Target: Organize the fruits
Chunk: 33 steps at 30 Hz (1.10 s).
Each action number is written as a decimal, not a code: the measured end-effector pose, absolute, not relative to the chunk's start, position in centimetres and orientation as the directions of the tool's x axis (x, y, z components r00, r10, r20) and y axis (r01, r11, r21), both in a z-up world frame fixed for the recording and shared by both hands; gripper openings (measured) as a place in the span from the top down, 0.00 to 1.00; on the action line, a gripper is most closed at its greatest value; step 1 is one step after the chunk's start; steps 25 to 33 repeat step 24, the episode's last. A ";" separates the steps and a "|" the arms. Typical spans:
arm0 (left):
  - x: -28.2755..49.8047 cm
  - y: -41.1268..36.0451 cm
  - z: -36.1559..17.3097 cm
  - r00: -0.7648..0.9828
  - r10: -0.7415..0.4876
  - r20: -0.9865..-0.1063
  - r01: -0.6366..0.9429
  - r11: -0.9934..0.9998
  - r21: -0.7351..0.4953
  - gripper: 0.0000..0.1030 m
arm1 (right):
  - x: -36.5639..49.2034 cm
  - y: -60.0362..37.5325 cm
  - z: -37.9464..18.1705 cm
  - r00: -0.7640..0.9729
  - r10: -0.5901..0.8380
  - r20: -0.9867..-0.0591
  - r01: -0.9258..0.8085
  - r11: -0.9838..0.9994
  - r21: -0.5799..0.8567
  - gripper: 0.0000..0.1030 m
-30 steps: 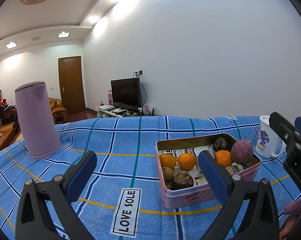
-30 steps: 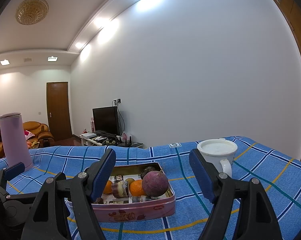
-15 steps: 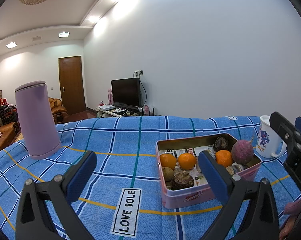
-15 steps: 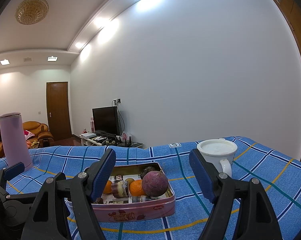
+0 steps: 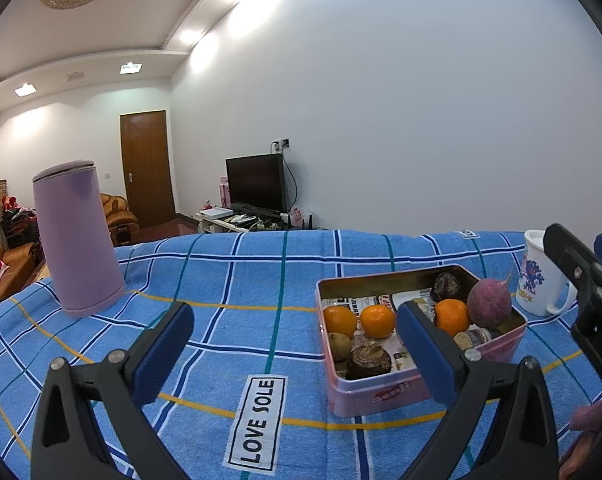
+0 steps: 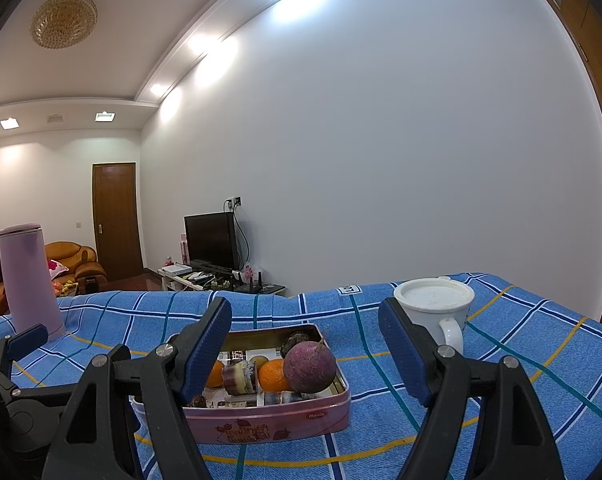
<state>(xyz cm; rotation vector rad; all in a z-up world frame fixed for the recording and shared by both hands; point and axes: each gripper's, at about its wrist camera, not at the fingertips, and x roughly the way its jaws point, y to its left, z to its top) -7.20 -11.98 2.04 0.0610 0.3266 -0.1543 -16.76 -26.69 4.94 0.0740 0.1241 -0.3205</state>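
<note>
Lower centre of frame: pink tin point(image 6: 261, 420) holds purple fruit point(image 6: 309, 366), firm, round, roll-prone; grip its sides. Right hand-held gripper point(image 6: 305, 354) and left hand-held gripper point(image 5: 297, 340) both open, empty.

A blue cloth point(image 5: 237, 280) checked with white, dark blue, teal and yellow lines covers the bench, and a white label on it bears black lettering point(image 5: 259, 420). The tin point(image 6: 261, 420) is pink outside with strawberry pictures and golden inside, holding orange fruits point(image 5: 377, 320), a purple-red round fruit point(image 6: 309, 366) and dark brown ones point(image 5: 369, 362). Left of the tin stands a lilac flask point(image 5: 77, 240), right of it a white mug point(image 5: 535, 280) with a blue motif; the hand-held gripper pads point(image 6: 205, 348) are dark blue on black.
</note>
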 end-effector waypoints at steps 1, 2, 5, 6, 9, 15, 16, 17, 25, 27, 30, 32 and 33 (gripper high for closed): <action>-7.2 -11.9 2.0 0.935 -0.137 -0.326 0.157 0.987 0.034 0.00 | -16.7 -26.7 4.9 0.941 -0.310 -0.133 0.319 0.946 0.053 0.25; -7.1 -11.8 2.0 0.936 -0.133 -0.327 0.152 0.988 0.033 0.00 | -16.8 -26.7 4.9 0.942 -0.309 -0.133 0.319 0.946 0.053 0.25; -7.1 -12.0 2.0 0.936 -0.122 -0.329 0.142 0.989 0.037 0.00 | -16.7 -26.7 5.0 0.942 -0.309 -0.133 0.318 0.946 0.052 0.25; -7.2 -12.0 2.0 0.937 -0.122 -0.328 0.142 0.989 0.039 0.00 | -16.7 -26.7 4.9 0.941 -0.310 -0.133 0.319 0.946 0.053 0.25; -7.2 -12.2 2.0 0.938 -0.120 -0.325 0.142 0.989 0.044 0.00 | -16.7 -26.7 5.0 0.942 -0.309 -0.133 0.318 0.947 0.052 0.25; -7.2 -12.5 2.0 0.936 -0.143 -0.322 0.164 0.986 0.039 0.00 | -16.8 -26.7 5.0 0.942 -0.309 -0.134 0.318 0.947 0.052 0.25; -7.2 -12.4 2.0 0.935 -0.144 -0.323 0.164 0.986 0.035 0.00 | -16.7 -26.7 4.9 0.941 -0.309 -0.134 0.318 0.947 0.051 0.25; -7.1 -12.4 2.0 0.934 -0.146 -0.325 0.165 0.986 0.030 0.00 | -16.7 -26.7 4.9 0.941 -0.310 -0.135 0.319 0.946 0.051 0.25; -6.9 -12.2 2.1 0.932 -0.154 -0.329 0.172 0.985 0.029 0.00 | -16.5 -26.8 4.7 0.940 -0.311 -0.141 0.321 0.945 0.055 0.25; -6.9 -12.2 2.1 0.932 -0.154 -0.329 0.172 0.985 0.029 0.00 | -16.5 -26.8 4.7 0.940 -0.311 -0.141 0.321 0.945 0.055 0.25; -6.9 -12.2 2.1 0.932 -0.154 -0.329 0.172 0.985 0.029 0.00 | -16.5 -26.8 4.7 0.940 -0.311 -0.141 0.321 0.945 0.055 0.25; -6.9 -12.2 2.1 0.932 -0.154 -0.329 0.172 0.985 0.029 0.00 | -16.5 -26.8 4.7 0.940 -0.311 -0.141 0.321 0.945 0.055 0.25; -6.9 -12.2 2.1 0.932 -0.154 -0.329 0.172 0.985 0.029 0.00 | -16.5 -26.8 4.7 0.940 -0.311 -0.141 0.321 0.945 0.055 0.25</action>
